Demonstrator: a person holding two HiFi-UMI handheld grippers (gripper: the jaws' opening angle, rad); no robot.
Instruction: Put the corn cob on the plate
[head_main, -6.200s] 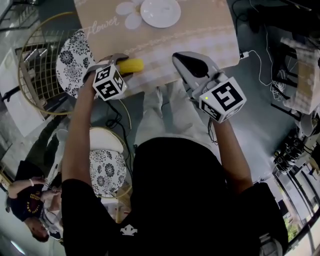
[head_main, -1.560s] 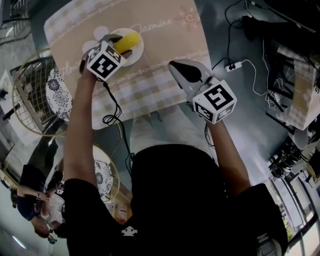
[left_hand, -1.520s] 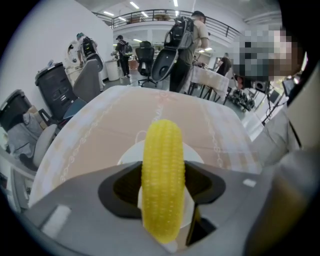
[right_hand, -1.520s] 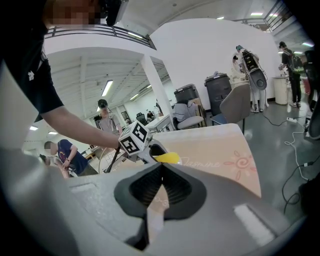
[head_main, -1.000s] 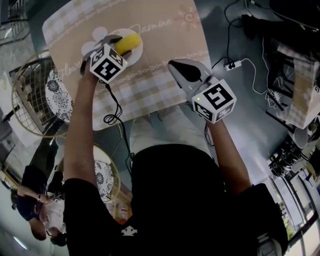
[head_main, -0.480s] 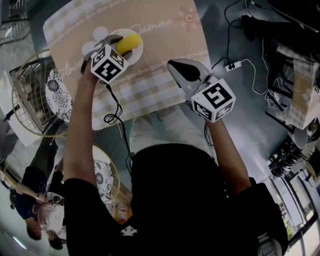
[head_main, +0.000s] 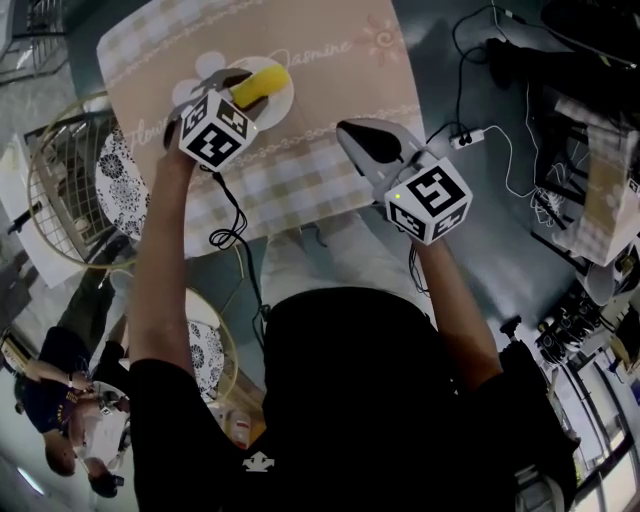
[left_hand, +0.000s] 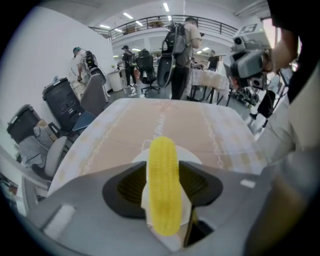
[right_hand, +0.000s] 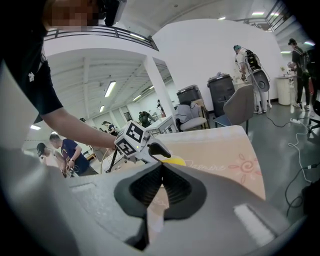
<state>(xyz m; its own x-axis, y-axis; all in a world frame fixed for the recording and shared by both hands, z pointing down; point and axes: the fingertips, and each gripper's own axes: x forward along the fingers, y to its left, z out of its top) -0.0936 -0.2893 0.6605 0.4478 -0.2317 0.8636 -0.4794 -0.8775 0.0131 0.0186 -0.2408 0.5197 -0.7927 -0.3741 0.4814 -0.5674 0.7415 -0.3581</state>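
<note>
The left claw has just been closing its jaws with the corn cob between them. In the left gripper view both pads meet the flanks of the cob, so this claw reads as gripping it. The right claw has its jaws together and holds nothing. It hangs over the near right edge of the counter, well apart from the work.

Position of the cob: over the white plate, which sits at the far left of the counter. Contact between cob and plate cannot be confirmed from these views.

Governing relation: the long axis of the cob runs in line with the left claw, not across it. 1 end lies deep between the jaws, toward the hand. The other end projects past the jaw tips, to the far side, above the plate. The left hand is the nearer of the 2. Any release therefore depends on the jaws parting sideways off the flanks, followed by a withdrawal along the axis, toward the near side
</note>
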